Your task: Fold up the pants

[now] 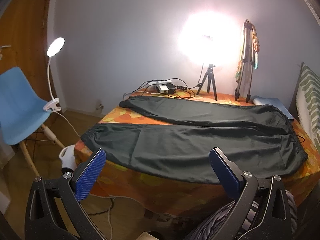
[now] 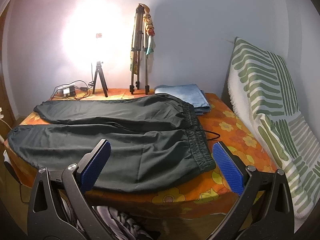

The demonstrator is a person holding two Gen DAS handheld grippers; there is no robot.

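Your work surface is a table [image 2: 236, 124] under an orange flowered cloth, lit by a bright lamp on a small tripod [image 2: 100, 80] behind the pants. The dark pants [image 2: 124, 144] lie spread flat, legs side by side, waistband toward the folded blue cloth [image 2: 184, 96], which likely sits clear to leave folding room. Your left gripper [image 1: 158, 160] hovers by the pants' near edge, jaws wide apart. Your right gripper [image 2: 162, 154] does likewise near the waistband, holding nothing, seemingly ready for a first grasp.
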